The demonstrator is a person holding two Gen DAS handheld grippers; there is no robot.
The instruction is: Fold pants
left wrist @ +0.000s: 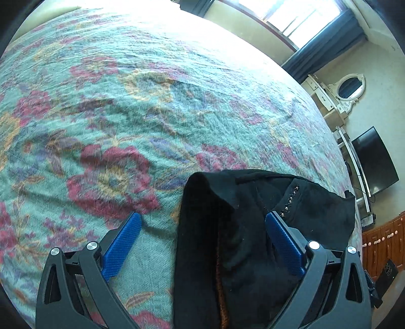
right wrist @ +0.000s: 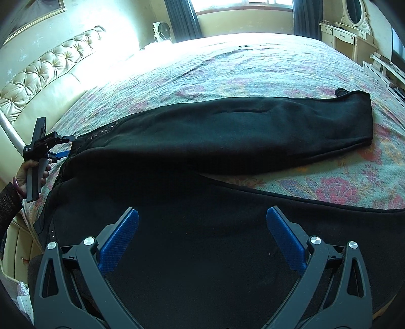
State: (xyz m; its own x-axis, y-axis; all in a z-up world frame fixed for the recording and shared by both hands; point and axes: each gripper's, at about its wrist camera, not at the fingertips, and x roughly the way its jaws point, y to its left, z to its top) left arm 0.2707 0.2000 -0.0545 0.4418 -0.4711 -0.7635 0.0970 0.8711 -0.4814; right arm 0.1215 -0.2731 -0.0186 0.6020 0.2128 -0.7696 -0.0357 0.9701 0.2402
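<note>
Black pants (right wrist: 227, 131) lie across a bed with a floral teal bedspread (left wrist: 152, 88), one leg stretched to the right and the other leg near the front edge. In the left wrist view the waist end of the pants (left wrist: 253, 227), with a row of studs, lies between the open blue fingers of my left gripper (left wrist: 201, 221). In the right wrist view my right gripper (right wrist: 202, 217) is open just above the near leg. The left gripper (right wrist: 63, 149) shows at the waist on the far left, held by a hand.
A tufted cream headboard (right wrist: 45, 73) stands at the left of the bed. A white dresser with an oval mirror (right wrist: 351, 22), a dark TV screen (left wrist: 377, 162) and a window with dark curtains (right wrist: 243, 5) line the room beyond.
</note>
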